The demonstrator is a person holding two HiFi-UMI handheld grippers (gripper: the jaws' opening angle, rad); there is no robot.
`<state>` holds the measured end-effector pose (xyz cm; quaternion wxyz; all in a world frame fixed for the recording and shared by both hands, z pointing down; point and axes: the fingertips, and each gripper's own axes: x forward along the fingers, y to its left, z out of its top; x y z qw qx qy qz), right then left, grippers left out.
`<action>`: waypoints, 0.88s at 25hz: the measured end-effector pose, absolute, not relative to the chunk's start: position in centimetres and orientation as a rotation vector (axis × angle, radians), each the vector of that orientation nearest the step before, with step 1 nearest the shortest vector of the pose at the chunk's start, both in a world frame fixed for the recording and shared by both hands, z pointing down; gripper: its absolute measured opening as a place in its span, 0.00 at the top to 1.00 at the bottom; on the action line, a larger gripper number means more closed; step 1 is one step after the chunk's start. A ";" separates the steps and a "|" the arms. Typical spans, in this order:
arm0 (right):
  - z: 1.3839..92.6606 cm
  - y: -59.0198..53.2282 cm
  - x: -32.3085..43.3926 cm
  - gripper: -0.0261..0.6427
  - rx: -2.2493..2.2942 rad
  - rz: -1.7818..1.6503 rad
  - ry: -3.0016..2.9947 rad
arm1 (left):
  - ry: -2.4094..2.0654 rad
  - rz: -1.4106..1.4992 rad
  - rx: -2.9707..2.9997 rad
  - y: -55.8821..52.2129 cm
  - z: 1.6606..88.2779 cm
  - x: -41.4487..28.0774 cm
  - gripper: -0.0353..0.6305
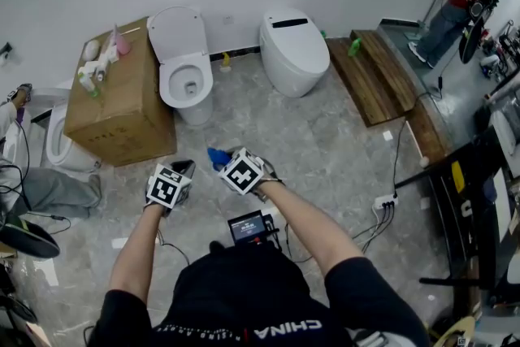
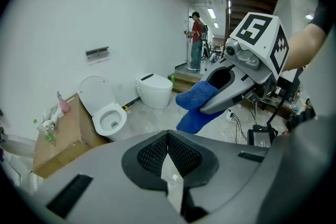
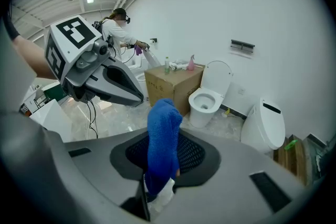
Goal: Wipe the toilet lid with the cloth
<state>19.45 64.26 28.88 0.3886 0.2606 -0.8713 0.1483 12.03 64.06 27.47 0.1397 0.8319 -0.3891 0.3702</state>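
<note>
- At the far left of the head view, a seated person in grey trousers is partly cut off by the frame edge.
- A cardboard box stands on the grey tiled floor against the white wall, with a few bottles on top of it.
- Just right of the box is the open toilet. Its raised lid leans back against the wall.
- The left claw is held above the floor, well short of the toilets. In its own view the left claw has its jaws pressed together with nothing between them.
- The blue cloth is in the air between the two claws, far from either toilet.
- The right claw is clamped on the cloth. In the right gripper view the cloth rises out of the closed jaws of the right claw and folds over at the top. In the left gripper view the cloth hangs from that claw's tip.
- A small black device with a screen lies on the floor near the person's body.
- The closed toilet stands by the wall, right of the open one.
- Wooden steps lie beside it, and a power strip lies on the floor nearer the camera.
- At the top right stands a person in a red top.
</note>
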 end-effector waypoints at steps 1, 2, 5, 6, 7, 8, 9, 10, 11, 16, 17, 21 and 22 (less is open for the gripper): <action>28.9 64.1 19.6 0.81 0.661 0.374 -2.218 | -1.129 1.071 2.400 63.9 27.5 12.2 0.93; 29.0 64.0 19.9 0.81 0.659 0.371 -2.219 | -1.134 1.073 2.394 63.8 27.7 12.3 0.93; 29.3 63.6 20.8 0.81 0.637 0.385 -2.223 | -1.158 1.078 2.367 63.2 28.0 12.5 0.93; 29.5 63.4 21.0 0.81 0.624 0.398 -2.225 | -1.164 1.081 2.358 63.0 28.2 12.6 0.93; 29.7 63.1 21.3 0.81 0.616 0.408 -2.228 | -1.169 1.085 2.349 62.7 28.4 12.7 0.93; 29.9 62.7 21.7 0.81 0.614 0.415 -2.231 | -1.172 1.091 2.339 62.5 28.6 12.9 0.93; 30.0 62.2 22.1 0.81 0.617 0.421 -2.233 | -1.176 1.095 2.330 62.3 28.8 13.0 0.93; 30.1 61.6 22.4 0.81 0.622 0.425 -2.235 | -1.181 1.096 2.321 62.1 28.9 13.1 0.93; 30.1 61.1 22.7 0.81 0.625 0.426 -2.240 | -1.187 1.095 2.315 61.9 29.0 13.2 0.93; 31.1 59.7 23.3 0.81 0.592 0.453 -2.246 | -1.203 1.100 2.281 60.7 30.1 13.3 0.93; 31.3 59.1 23.4 0.81 0.596 0.448 -2.241 | -1.198 1.103 2.276 60.2 30.4 13.1 0.93; 32.3 56.1 22.8 0.81 0.608 0.465 -2.226 | -1.189 1.080 2.271 57.3 31.5 11.8 0.93; 32.5 55.1 22.3 0.81 0.613 0.470 -2.228 | -1.185 1.078 2.273 56.3 31.8 11.4 0.93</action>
